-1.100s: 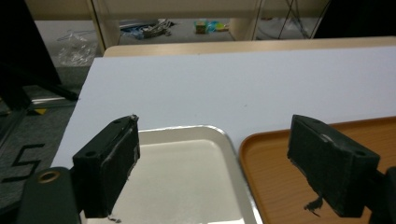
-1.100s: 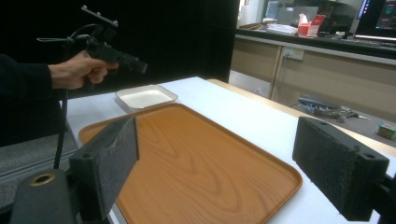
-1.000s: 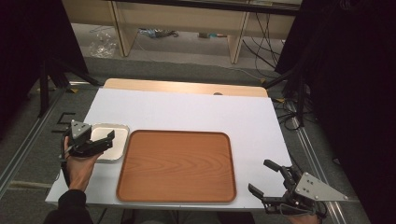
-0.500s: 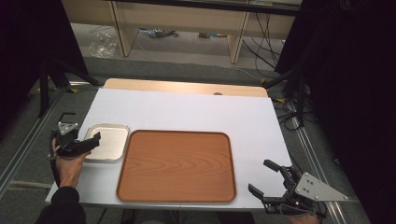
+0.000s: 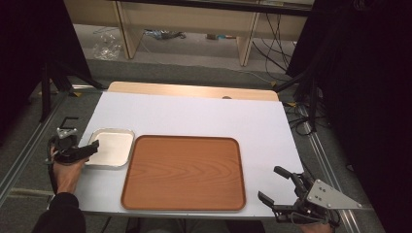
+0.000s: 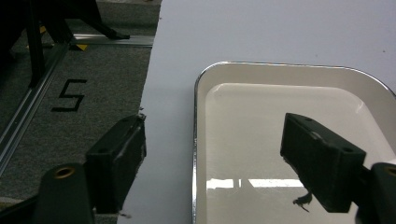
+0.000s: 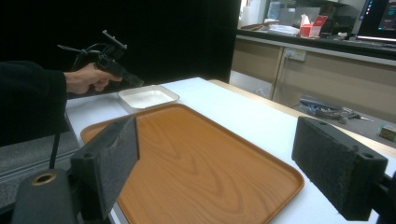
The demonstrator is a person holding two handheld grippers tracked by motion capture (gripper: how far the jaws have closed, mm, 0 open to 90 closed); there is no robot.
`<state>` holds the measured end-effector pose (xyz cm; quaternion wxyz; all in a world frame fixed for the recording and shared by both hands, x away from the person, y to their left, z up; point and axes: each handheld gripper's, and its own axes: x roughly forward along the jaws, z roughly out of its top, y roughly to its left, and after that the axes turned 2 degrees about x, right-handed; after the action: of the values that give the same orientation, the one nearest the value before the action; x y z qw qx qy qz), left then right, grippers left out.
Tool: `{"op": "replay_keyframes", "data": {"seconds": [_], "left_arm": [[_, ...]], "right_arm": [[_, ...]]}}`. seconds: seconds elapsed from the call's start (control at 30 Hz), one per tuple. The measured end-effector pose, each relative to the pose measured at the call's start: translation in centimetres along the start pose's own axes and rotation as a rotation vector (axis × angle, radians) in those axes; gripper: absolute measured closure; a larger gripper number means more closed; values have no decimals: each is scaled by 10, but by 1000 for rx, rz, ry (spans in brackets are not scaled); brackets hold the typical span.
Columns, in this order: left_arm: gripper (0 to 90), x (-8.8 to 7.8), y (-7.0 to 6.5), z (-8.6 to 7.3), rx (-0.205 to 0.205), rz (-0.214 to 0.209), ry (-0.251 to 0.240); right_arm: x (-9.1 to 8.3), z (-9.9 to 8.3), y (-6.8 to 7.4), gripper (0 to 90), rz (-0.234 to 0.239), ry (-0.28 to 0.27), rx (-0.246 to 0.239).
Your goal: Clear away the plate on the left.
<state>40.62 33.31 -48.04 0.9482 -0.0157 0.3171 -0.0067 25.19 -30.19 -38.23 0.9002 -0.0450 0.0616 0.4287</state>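
Left tongs (image 6: 212,163) wide, straddling white dish (image 6: 261,93) near rim, likely about to grip. Next: close on rim. Right tongs (image 7: 233,163) wide, idle by tray (image 7: 196,168).

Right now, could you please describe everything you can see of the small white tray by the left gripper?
The white tray is a shallow rectangular dish with rounded corners and a thin metallic rim, glossy like enamel, and empty. It lies flat on the white table, near its left edge, just left of the wooden tray. The open left gripper straddles its near left rim, one jaw outside, one over the basin.
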Motion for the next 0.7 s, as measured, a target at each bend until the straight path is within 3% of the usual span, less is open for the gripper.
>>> {"op": "replay_keyframes", "data": {"seconds": [0.13, 0.27, 0.37, 0.7], "left_arm": [[314, 2, 3, 0, -19, -12, 16], [366, 7, 5, -2, -13, -15, 59], [406, 9, 6, -3, -6, -10, 80], [562, 11, 13, -8, -43, -26, 88]], "right_arm": [[0, 0, 0, 158, -2, -3, 0], [-1, 0, 0, 158, -2, 22, 1], [-1, 0, 0, 158, -14, 10, 1], [-1, 0, 0, 158, -10, 9, 1]]}}
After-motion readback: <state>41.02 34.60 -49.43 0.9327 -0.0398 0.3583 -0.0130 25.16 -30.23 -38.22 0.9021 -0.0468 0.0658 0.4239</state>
